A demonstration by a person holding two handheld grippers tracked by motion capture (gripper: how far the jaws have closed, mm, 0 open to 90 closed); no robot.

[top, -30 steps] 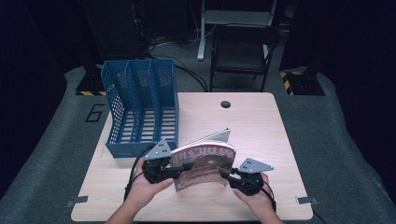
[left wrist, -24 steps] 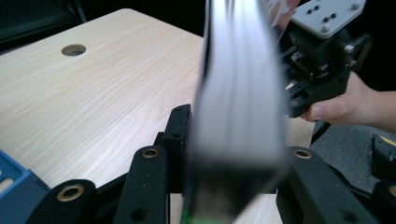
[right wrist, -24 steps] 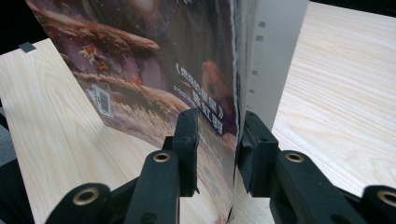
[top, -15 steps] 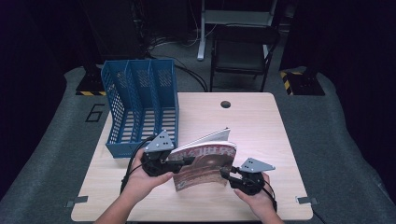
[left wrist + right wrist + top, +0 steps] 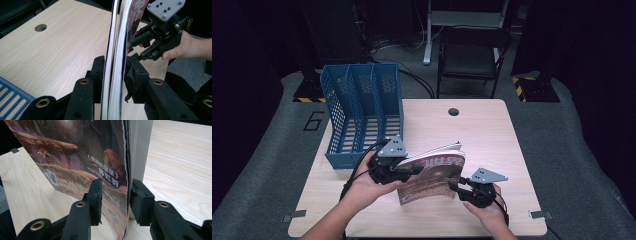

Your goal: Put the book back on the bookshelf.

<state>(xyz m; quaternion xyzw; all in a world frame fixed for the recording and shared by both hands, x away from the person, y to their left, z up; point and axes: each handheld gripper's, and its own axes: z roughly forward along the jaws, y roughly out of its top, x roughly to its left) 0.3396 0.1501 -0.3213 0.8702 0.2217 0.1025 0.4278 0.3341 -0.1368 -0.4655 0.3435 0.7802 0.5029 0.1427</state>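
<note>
Magazine (image 5: pixel 432 172) stands on edge, tilted, in the lower middle of the high view, on the wooden bench (image 5: pixel 492 135), cover facing the lower edge of the frame. Left gripper (image 5: pixel 412 170) is at the magazine's left edge, held by the person's left hand (image 5: pixel 367 187). Right gripper (image 5: pixel 454 186) is at the magazine's lower right edge, held by the right hand (image 5: pixel 487 210).

Left gripper view: magazine (image 5: pixel 117 50) runs upright between the two black jaws, both pads pressed on it, so this gripper is clamped on the magazine; its jaws have just been closing further with the pages between them. Pages fan apart slightly toward the top of the frame. The right gripper (image 5: pixel 140 50) shows at the upper right of that view, against the cover side of the magazine.

Right gripper view: magazine (image 5: pixel 82 165) cover fills the upper left, edge of the pages passing between the jaws. Jaws have just been opening; the right pad sits just beside the pages, the left pad stands off from the cover with a gap, so no clamp here, jaws apart around the edge.

Blue file rack (image 5: pixel 362 110) with three slots stands at the upper left of the bench, just beside the left gripper. Round hole (image 5: pixel 454 111) in the bench near its far edge. Dark chair (image 5: pixel 472 55) beyond the bench at the top of the frame.
</note>
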